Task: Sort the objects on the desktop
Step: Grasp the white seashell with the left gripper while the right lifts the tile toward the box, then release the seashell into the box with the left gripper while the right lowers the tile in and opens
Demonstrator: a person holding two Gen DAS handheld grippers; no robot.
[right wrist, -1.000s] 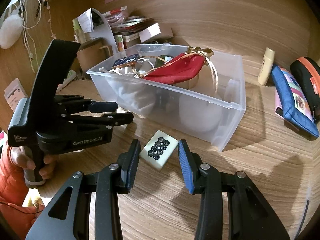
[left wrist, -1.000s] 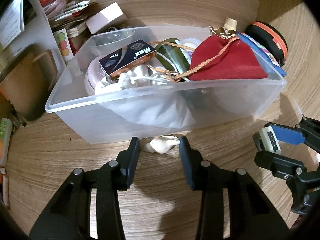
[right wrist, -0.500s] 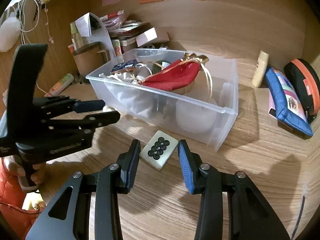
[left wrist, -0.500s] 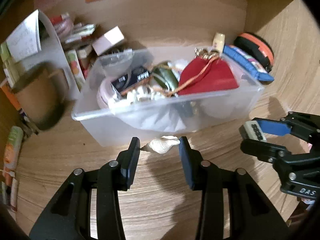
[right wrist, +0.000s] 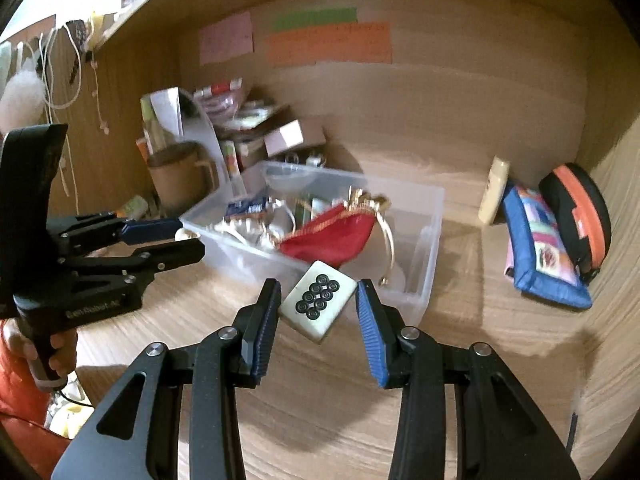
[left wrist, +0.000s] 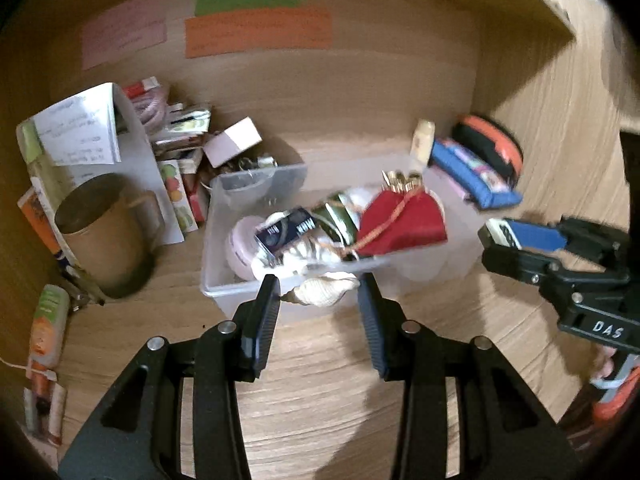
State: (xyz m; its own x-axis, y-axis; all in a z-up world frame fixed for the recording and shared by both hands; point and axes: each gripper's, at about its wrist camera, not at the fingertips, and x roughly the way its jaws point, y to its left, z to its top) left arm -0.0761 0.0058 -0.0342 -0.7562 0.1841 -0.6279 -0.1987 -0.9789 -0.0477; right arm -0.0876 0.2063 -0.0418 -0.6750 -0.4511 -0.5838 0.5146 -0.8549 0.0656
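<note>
The mahjong tile [right wrist: 317,305], white with dark circles on its face, sits tilted between the blue-padded fingers of the right hand-held gripper [right wrist: 318,304], low in the centre of the right wrist view; the fingers clamp it at opposite corners, and it hangs above the wooden table [right wrist: 460,360], in front of the near corner of the clear plastic bin [right wrist: 428,216]. In the left wrist view the same tile [left wrist: 496,232] shows at the right edge of the frame, pinched at that gripper's tip [left wrist: 498,240]. The left hand-held gripper [left wrist: 320,296] is clamped on a pale seashell [left wrist: 322,290], which lies crosswise between its fingers at the centre of the left wrist frame, just in front of the bin's near wall [left wrist: 216,280]. From the right wrist camera that gripper [right wrist: 188,236] reaches in from the left edge with the shell [right wrist: 185,234] visible at its tip, beside the bin's left corner. Inside the bin lie a red drawstring pouch [right wrist: 332,238], a dark blue box [left wrist: 286,232] and white cord. A brown mug [left wrist: 104,236] stands to the left of the bin, and a blue patterned pouch [right wrist: 540,248] and a black-and-orange case [right wrist: 580,208] lie at the right against the wall. Coloured paper notes [right wrist: 328,42] are stuck on the back wall, upper centre.
</note>
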